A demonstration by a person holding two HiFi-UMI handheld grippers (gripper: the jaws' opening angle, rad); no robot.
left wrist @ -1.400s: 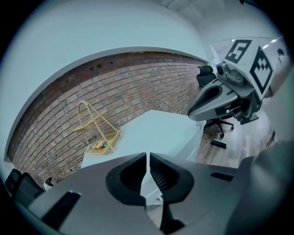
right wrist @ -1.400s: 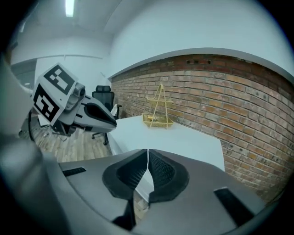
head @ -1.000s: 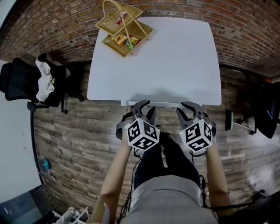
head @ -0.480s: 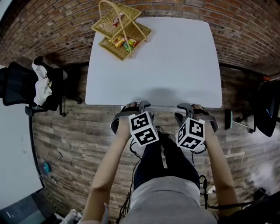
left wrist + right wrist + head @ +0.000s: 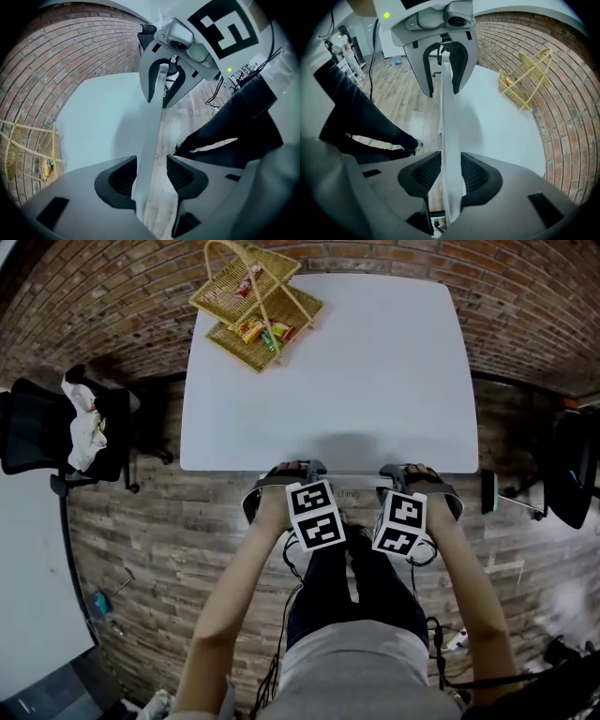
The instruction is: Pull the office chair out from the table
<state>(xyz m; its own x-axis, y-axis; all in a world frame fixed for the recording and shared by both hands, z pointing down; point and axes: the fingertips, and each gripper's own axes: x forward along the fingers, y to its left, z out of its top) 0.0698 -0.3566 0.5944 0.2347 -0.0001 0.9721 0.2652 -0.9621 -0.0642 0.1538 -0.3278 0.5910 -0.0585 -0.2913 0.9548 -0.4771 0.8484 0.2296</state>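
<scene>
**A:** Where is the chair (image 5: 349,469)?

**B:** It is tucked under the white table (image 5: 375,362), at the near edge. The head view shows only a pale grey strip (image 5: 150,140), the top of its back, lying along that edge. The seat and base are hidden.

**A:** And the grippers?

**B:** The left gripper (image 5: 289,470) and right gripper (image 5: 410,470) point down at that strip, side by side. The jaws of both have just been opening. Each gripper view shows the strip edge-on between wide-set jaws. The left gripper has a clear gap on one side. The right gripper's ribbed pads sit close on both sides, but no squeeze shows. Neither one grips the strip.

**A:** What do the gripper views add?

**B:** Each sees the other gripper ahead, astride the same strip. They also show dark trouser legs (image 5: 234,126) above a plank floor (image 5: 180,122). Only the head view shows a black chair (image 5: 37,432) at the left, with a white cloth (image 5: 82,418) on it.

**A:** Any containers?

**B:** A two-tier wicker basket (image 5: 309,306) stands on the table's far left corner. There are bright packets (image 5: 261,331) on both tiers.
</scene>
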